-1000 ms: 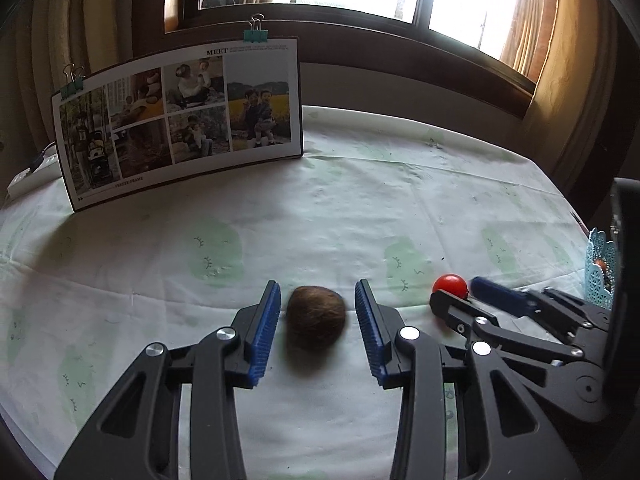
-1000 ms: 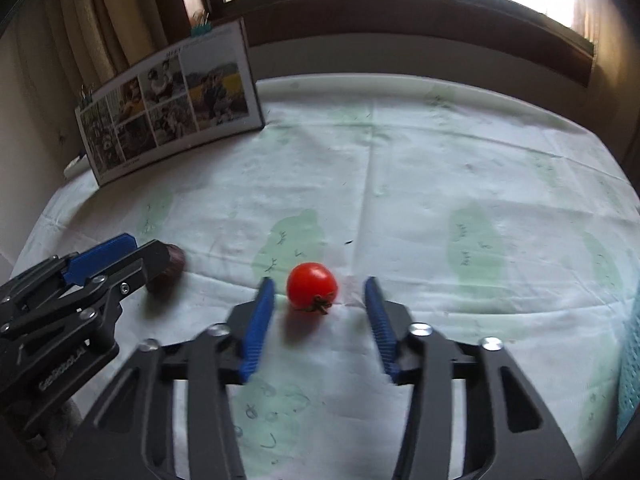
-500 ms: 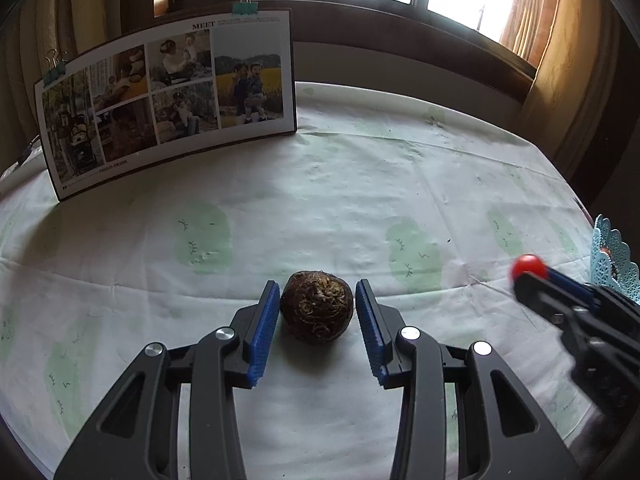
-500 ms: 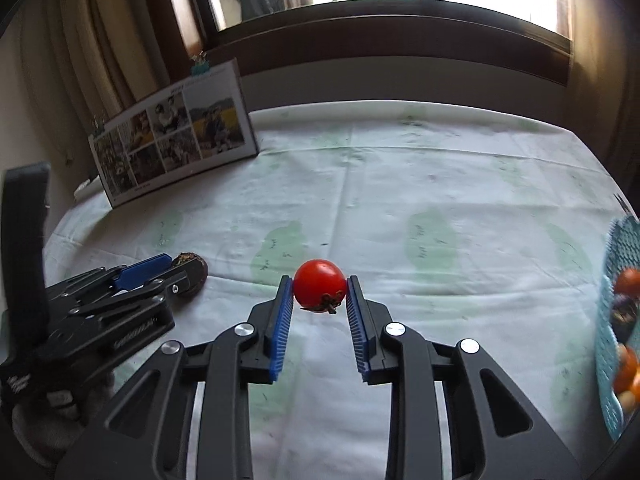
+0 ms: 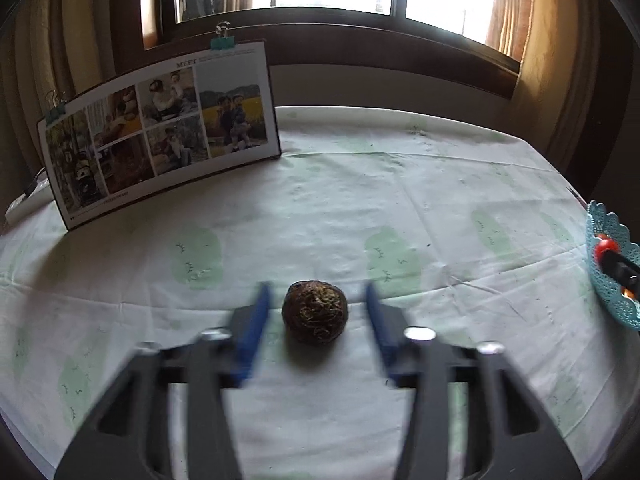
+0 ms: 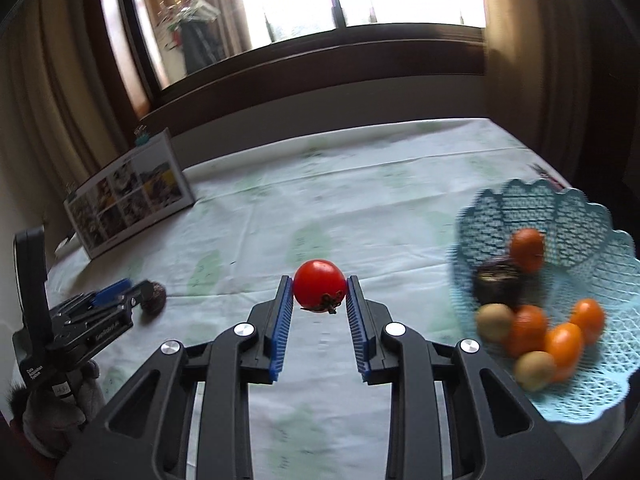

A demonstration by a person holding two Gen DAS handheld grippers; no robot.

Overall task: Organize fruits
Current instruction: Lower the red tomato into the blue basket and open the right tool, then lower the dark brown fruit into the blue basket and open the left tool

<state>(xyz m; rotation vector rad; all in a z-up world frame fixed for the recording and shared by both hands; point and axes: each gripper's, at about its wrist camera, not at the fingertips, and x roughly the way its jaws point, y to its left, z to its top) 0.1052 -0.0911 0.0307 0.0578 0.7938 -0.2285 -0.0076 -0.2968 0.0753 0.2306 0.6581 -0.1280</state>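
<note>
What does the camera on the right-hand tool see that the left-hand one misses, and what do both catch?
Only the right wrist view shows what lies inside the light blue lattice plastic basket: orange fruits, pale round ones and a dark one.

Only the left wrist view shows the blue-padded left gripper open around the rough dark brown round fruit, pads apart from it.

Both show the red tomato clamped in the right gripper, the brown fruit, the photo board and the green-patterned white tablecloth.

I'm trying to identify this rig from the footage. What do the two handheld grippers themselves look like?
Both match: the right gripper and left gripper have matte black angular link arms with triangular cut-outs, silver round pivot bolts, and ribbed blue finger pads. From the right camera, the left gripper's black body carries small white lettering, too blurred to read, and an upright black handle. A grey fabric glove or sleeve shows below it. No cables visible.
</note>
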